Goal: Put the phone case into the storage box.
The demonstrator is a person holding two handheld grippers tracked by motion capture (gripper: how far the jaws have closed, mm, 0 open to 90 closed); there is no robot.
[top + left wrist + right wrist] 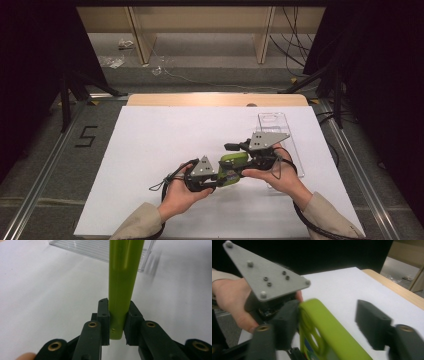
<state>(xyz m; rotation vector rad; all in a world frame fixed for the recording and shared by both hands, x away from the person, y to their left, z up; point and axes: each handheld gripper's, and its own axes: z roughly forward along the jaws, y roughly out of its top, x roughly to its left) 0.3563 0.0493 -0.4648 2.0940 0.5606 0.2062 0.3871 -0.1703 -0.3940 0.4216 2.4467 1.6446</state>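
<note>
The left gripper (117, 322) had its jaws clamped on the end of a flat green case (123, 277), one pad pressed against each face. The right gripper (327, 325) had its jaws apart around the other end of the same case (329, 335): one pad lay against a green face, and the other stood clear of it. The case hung between the two grippers just above the white worktop (150, 145). A clear plastic tray (272, 122) lay on the worktop just behind the right gripper (235, 147), near the far edge. The person's left hand (232, 300) gripped the left gripper's body under its grey plate.
</note>
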